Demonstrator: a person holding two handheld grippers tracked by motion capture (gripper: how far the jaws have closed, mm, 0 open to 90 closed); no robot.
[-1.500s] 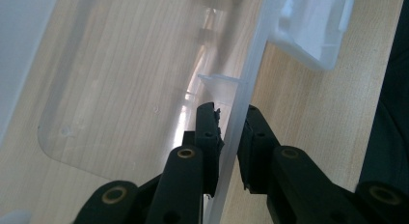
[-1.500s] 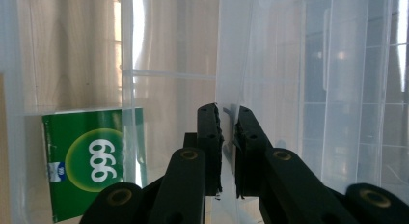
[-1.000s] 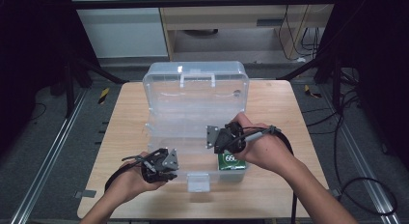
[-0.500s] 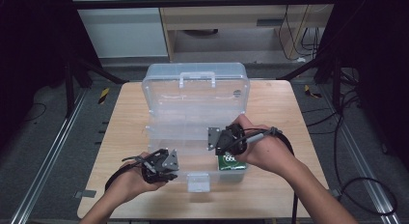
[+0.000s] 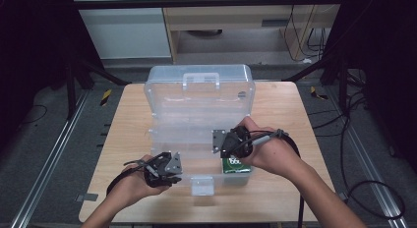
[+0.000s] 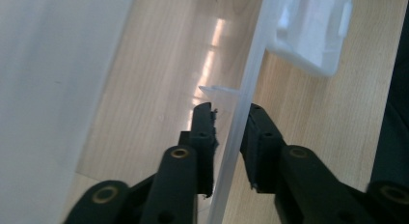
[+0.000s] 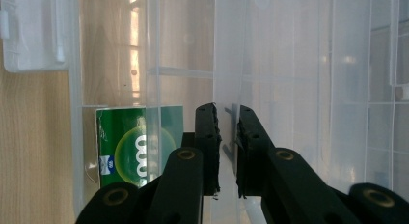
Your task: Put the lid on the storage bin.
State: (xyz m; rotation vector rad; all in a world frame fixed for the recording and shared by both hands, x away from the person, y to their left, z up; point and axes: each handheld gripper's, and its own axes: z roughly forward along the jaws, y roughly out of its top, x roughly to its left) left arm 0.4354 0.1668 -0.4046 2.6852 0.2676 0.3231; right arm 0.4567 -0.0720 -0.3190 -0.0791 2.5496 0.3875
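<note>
A clear plastic compartment box stands on the wooden table, its lid with a handle swung open toward the far side. A green carton sits in the box's near right compartment, also seen through a wall in the right gripper view. My left gripper is at the box's near left, its jaws closed on either side of the thin front wall. My right gripper is above the carton, shut on a clear upright partition.
A white latch hangs at the middle of the box's front edge, near my left gripper. Bare table lies left and right of the box. Metal rails and cables run on the floor around the table.
My right gripper has shifted slightly toward the near side while holding the clear partition. The lid's handle shows a little more. The left hand has stayed put.
</note>
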